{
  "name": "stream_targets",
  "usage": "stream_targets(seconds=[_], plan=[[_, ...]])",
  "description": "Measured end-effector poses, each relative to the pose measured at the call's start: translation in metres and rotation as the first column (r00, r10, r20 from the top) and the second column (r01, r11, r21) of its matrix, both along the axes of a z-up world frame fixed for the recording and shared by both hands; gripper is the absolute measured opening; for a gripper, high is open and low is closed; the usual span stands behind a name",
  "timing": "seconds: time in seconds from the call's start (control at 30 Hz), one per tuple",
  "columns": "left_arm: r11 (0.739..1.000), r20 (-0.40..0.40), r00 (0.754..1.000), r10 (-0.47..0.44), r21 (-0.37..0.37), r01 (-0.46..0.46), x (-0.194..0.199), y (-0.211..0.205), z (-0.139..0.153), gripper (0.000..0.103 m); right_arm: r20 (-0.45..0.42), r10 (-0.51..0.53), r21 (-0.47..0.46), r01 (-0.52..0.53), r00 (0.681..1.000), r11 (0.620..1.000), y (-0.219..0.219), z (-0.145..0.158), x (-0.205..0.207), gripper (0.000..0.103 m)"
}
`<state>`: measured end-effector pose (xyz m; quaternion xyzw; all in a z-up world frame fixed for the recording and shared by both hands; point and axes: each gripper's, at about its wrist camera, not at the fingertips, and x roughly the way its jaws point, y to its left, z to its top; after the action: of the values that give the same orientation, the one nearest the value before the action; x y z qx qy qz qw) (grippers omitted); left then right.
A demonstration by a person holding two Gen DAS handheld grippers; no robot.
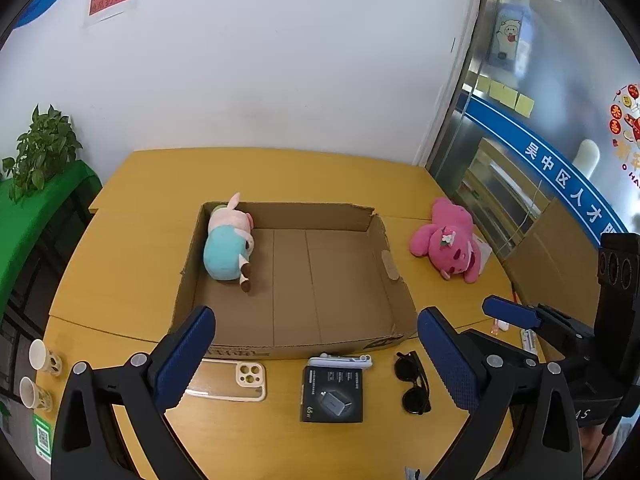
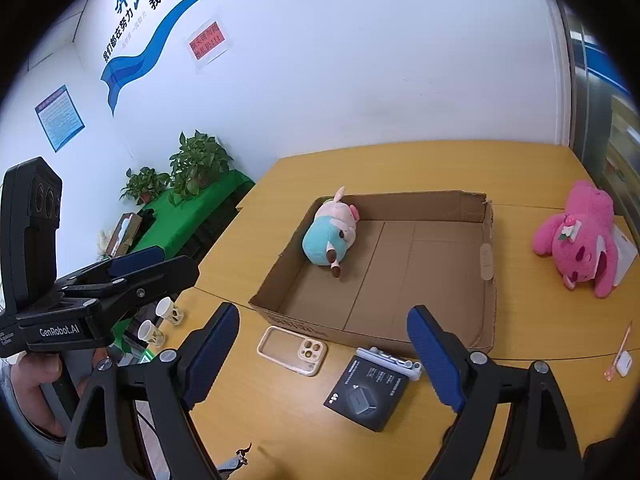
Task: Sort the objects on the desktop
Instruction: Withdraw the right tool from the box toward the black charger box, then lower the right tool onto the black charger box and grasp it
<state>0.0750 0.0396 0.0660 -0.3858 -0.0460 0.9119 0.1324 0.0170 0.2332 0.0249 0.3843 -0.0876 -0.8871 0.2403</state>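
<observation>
An open cardboard box stands mid-table with a blue-and-pink pig plush lying in its far left corner. A pink bear plush lies on the table right of the box. In front of the box lie a clear phone case, a black charger box, a white item and sunglasses. My left gripper and my right gripper are open and empty above these items.
The yellow table meets a white wall at the back. Two paper cups stand at its left edge. A small white object and a pink stick lie at the right. Potted plants sit on a green-covered stand to the left.
</observation>
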Motion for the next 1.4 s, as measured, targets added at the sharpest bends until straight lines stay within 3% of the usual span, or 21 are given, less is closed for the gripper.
stream_targets(seconds=[0.4, 0.67, 0.8, 0.93, 1.07, 1.17, 1.33, 1.4], plan=[[0.994, 0.027, 0.994, -0.106, 0.018, 0.106, -0.035, 0.012, -0.012, 0.102, 0.026, -0.062, 0.034, 0.061, 0.998, 0.998, 0.0, -0.011, -0.019, 0.087], [0.992, 0.112, 0.986, -0.123, 0.041, 0.119, -0.045, -0.006, -0.039, 0.102, 0.094, -0.07, 0.041, 0.067, 0.993, 0.997, -0.01, -0.033, -0.032, 0.087], [0.991, 0.201, 0.971, -0.126, 0.064, 0.116, -0.051, -0.018, -0.066, 0.102, 0.128, -0.047, 0.058, 0.04, 0.991, 0.998, -0.017, -0.049, -0.036, 0.087], [0.985, 0.288, 0.943, -0.165, 0.095, 0.143, -0.055, -0.02, -0.103, 0.102, 0.178, -0.016, 0.083, 0.001, 0.984, 0.997, -0.017, -0.076, -0.037, 0.087], [0.966, 0.372, 0.901, -0.222, 0.207, 0.152, -0.064, -0.02, -0.144, 0.1, 0.239, 0.075, 0.138, -0.11, 0.968, 0.984, -0.021, -0.117, -0.027, 0.087], [0.952, 0.414, 0.87, -0.269, 0.251, 0.175, -0.072, -0.013, -0.174, 0.099, 0.286, 0.135, 0.151, -0.183, 0.949, 0.971, -0.022, -0.152, -0.015, 0.087], [0.927, 0.493, 0.801, -0.339, 0.319, 0.196, -0.086, 0.003, -0.228, 0.098, 0.376, 0.187, 0.155, -0.26, 0.908, 0.953, -0.027, -0.205, -0.002, 0.087], [0.927, 0.53, 0.775, -0.343, 0.324, 0.188, -0.09, 0.009, -0.252, 0.093, 0.395, 0.212, 0.126, -0.281, 0.894, 0.951, -0.03, -0.219, -0.001, 0.087]])
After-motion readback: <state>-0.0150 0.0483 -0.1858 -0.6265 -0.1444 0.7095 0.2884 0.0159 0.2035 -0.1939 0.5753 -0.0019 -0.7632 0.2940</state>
